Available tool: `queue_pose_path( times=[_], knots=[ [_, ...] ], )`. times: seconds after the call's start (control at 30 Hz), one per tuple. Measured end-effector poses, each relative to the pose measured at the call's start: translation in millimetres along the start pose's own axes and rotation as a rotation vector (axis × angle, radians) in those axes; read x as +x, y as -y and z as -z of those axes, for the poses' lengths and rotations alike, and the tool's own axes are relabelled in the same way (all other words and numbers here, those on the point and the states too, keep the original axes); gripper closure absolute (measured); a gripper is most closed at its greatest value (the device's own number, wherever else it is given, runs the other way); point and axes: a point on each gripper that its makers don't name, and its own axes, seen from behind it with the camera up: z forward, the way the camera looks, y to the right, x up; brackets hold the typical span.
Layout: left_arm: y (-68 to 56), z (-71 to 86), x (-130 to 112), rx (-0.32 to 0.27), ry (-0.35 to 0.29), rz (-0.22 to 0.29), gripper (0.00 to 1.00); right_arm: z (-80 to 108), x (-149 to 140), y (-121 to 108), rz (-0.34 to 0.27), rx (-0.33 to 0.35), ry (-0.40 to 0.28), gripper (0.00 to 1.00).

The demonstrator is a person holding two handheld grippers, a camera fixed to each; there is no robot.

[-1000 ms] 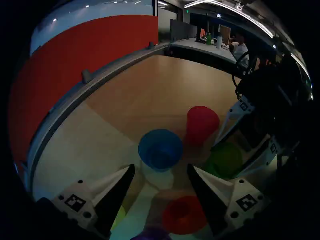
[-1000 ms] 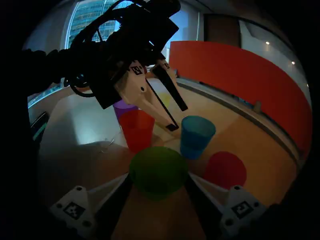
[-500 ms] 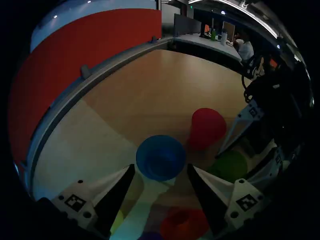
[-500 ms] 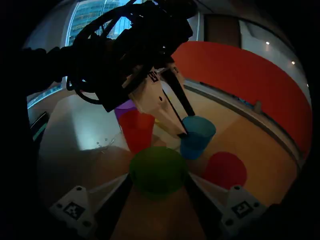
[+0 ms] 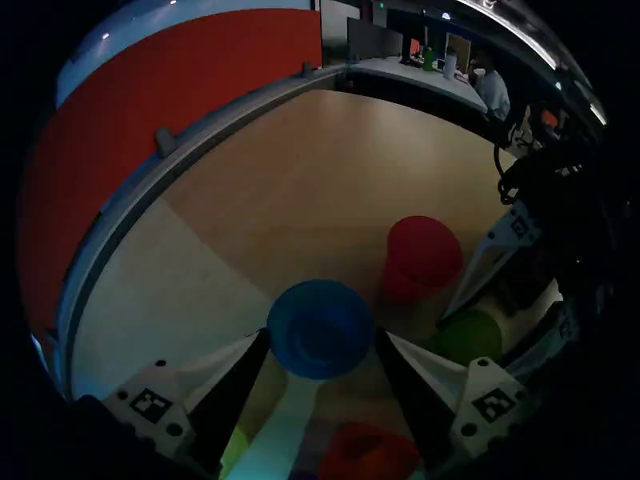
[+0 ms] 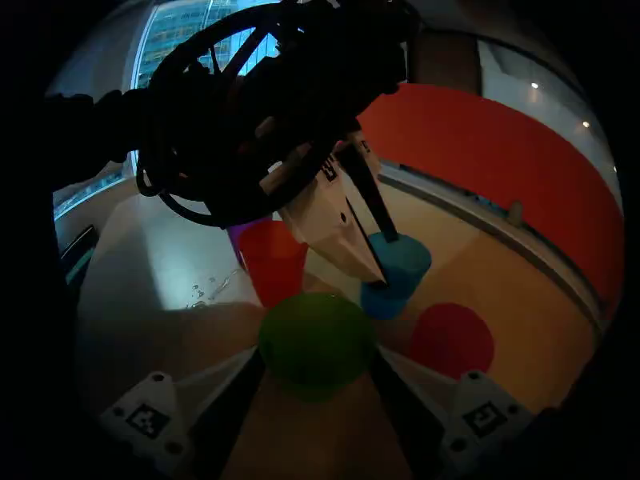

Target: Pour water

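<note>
A blue cup (image 5: 320,340) stands on the wooden table (image 5: 320,184), in the gap of my left gripper (image 5: 322,336). The gripper is open, with a finger close on each side of the rim. The right gripper view shows those fingers straddling the blue cup (image 6: 398,276) from above. My right gripper (image 6: 317,356) is shut on a green cup (image 6: 316,340), its fingertips against both sides. In the left gripper view the green cup (image 5: 470,336) sits between the right gripper's white fingers (image 5: 498,256).
A red cup (image 5: 422,254) stands just behind and right of the blue one, seen from above as the red cup (image 6: 452,340). An orange-red cup (image 6: 272,260) and a purple one behind it stand left. A red partition (image 5: 160,96) lines the table's far edge.
My left gripper has come down and forward, so the blue cup now lies between its fingertips instead of ahead of them. The right gripper and green cup have stayed put.
</note>
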Motion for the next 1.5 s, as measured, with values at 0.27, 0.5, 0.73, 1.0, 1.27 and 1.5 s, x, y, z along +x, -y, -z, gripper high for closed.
queue_pose_path(
  times=[0.27,0.5,0.73,1.0,1.27,1.5],
  knots=[
    [0.0,-2.5,0.8,0.005,0.009,-0.002,0.03,0.1,-0.4,-1.2,0.003,-0.002,0.002,0.09],
    [-0.3,-2.8,-0.3,0.005,0.013,0.003,0.03,-0.7,-0.4,-2.0,0.003,-0.003,0.002,0.09],
    [0.1,-3.1,-0.3,0.003,0.013,0.01,0.09,-0.9,-0.5,-2.2,0.002,-0.004,0.003,0.09],
    [-0.2,-2.0,-0.4,-0.003,0.011,0.016,0.1,-1.2,-0.7,-2.3,0.001,-0.004,0.002,0.09],
    [-1.0,-1.4,0.6,-0.009,0.003,0.013,0.11,-1.4,-0.3,-2.3,-0.001,-0.003,0.0,0.09],
    [1.6,2.5,2.0,-0.007,-0.019,0.017,0.11,-1.3,-0.4,-2.3,-0.004,-0.004,0.0,0.09]
  ],
)
